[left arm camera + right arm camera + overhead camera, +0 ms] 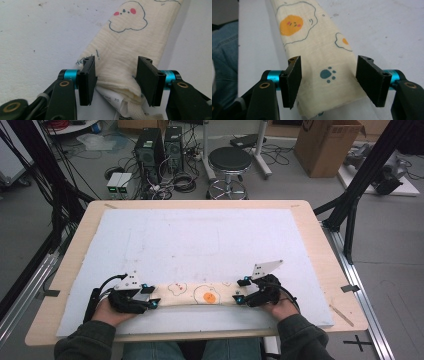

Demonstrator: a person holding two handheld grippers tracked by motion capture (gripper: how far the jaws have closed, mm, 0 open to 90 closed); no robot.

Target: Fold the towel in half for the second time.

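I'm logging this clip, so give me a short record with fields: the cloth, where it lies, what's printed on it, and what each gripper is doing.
item: folded cream cloth, a long narrow strip
location: near edge of the white mat on the wooden table
print: fried egg, paw print, cloud-shaped face
label: white tag sticking out at the cloth's left end
left gripper: open, fingers on either side of the left end
right gripper: open, fingers on either side of the right end

Cream egg-print cloth [200, 294], folded into strip, flat at table's near edge.
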